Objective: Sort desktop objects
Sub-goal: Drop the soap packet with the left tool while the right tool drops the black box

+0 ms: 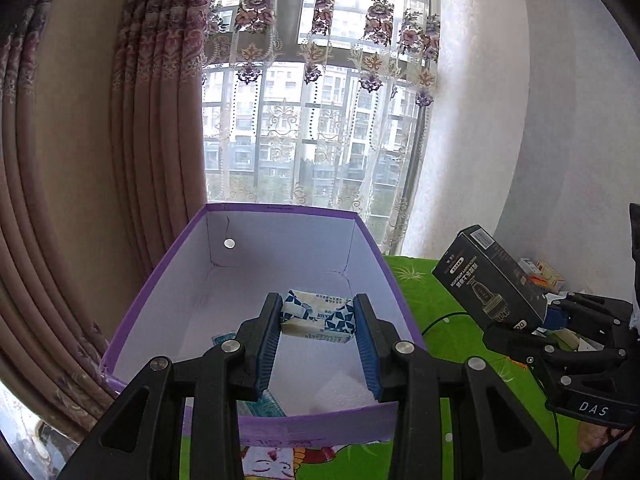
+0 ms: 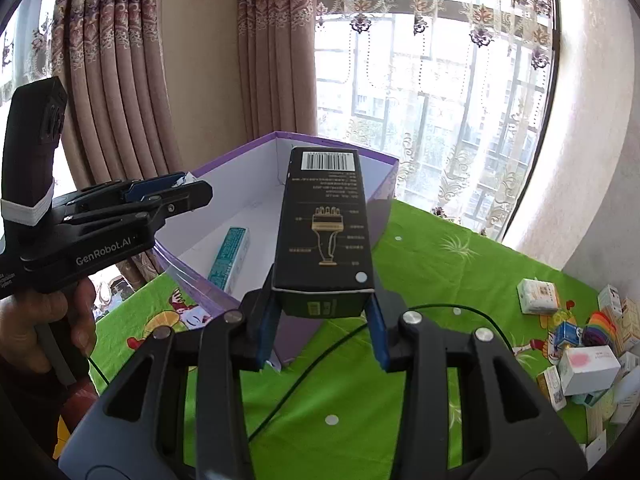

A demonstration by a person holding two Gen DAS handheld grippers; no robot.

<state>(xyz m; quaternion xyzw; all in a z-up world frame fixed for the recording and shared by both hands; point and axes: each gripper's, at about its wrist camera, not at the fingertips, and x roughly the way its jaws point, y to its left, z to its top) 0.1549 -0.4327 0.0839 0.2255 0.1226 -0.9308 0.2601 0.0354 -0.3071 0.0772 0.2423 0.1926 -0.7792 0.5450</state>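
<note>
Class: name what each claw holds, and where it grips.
Left claw: tissue packet, by its short ends. Right claw: black box, by its lower end.

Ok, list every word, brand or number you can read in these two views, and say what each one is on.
"GenRobot.AI": side of the black left gripper.
"DAS": body of the black right gripper.
Blue-and-white wrapped packet in the left gripper: partial upside-down letters, not readable for certain.
Tall black cardboard box in the right gripper: barcode and small print, too small to read.
Teal box in the purple carton: print too blurred.
</note>
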